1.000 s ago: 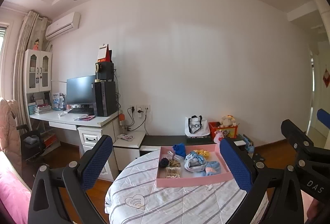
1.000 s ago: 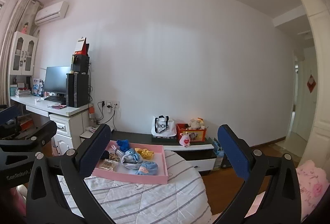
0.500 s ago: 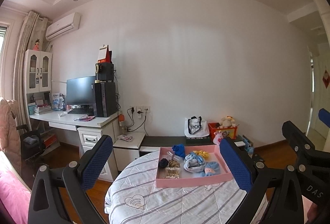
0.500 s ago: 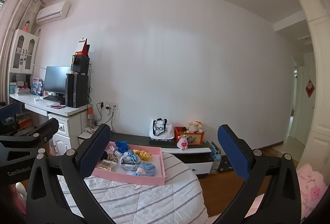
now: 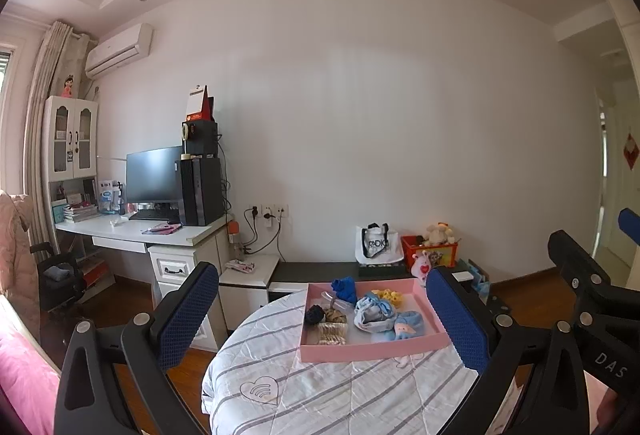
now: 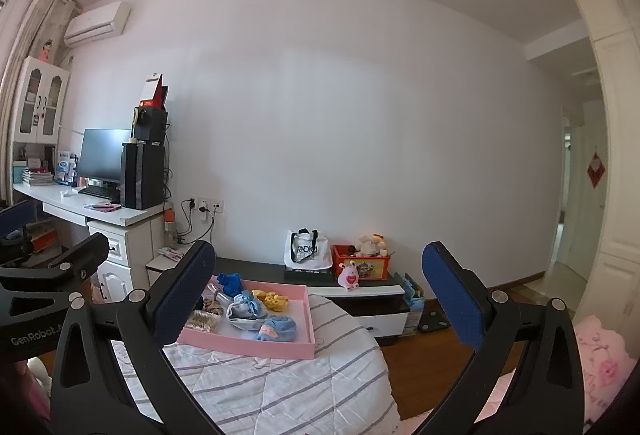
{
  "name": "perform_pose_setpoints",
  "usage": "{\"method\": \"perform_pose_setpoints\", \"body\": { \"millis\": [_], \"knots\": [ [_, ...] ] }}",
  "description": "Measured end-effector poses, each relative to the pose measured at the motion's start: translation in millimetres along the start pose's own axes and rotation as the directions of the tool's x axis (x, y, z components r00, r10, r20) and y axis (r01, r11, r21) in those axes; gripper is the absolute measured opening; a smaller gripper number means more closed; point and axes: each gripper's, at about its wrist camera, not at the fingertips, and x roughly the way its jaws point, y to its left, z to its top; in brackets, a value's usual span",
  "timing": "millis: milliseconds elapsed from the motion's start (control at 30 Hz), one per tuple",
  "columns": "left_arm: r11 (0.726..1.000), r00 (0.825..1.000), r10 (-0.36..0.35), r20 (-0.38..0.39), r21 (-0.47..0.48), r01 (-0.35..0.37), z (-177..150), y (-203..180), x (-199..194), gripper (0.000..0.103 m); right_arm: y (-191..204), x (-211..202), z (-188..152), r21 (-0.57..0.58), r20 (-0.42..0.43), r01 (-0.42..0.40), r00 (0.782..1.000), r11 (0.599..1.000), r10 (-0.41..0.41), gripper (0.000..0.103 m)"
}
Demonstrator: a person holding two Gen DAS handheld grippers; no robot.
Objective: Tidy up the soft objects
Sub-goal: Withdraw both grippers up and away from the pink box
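The tray [image 5: 372, 351], pink and shallow, sits on a round table [image 5: 320, 387] under a white cloth with grey stripes, and serves as the landmark here.

Left of the tray in the left wrist view, the left gripper [image 5: 324, 315] shows one blue-padded finger well clear of the tray wall; its other finger overlaps the tray's right edge in the picture. The fingers stand wide apart and hold nothing.

Inside the tray, at the left, lie a dark scrunchie [image 5: 315, 313] and, in front of it, a beige striped piece [image 5: 328, 333]. At the back sits a blue cloth [image 5: 345, 287]. Mid-tray is a grey-blue bundle [image 5: 374, 313], with a yellow piece [image 5: 387, 297] behind it and a light blue plush [image 5: 408, 323] at the front right.

Behind the tray, on a low dark bench, stand a white bag [image 5: 376, 245] and a red box [image 5: 430, 255] of plush toys.

In the right wrist view the right gripper [image 6: 320, 295] hangs over the tray's right side, its fingers wide and empty.
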Motion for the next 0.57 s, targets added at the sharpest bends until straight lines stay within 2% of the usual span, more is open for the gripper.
{"method": "perform_pose_setpoints", "body": {
  "millis": [567],
  "knots": [
    [1.0,1.0,0.002,-0.002,-0.002,-0.002,0.2,-0.3,-2.0,0.103,2.2,0.8,-0.7,-0.009,-0.006,-0.003,1.0,1.0,0.003,0.103]
  ]
}}
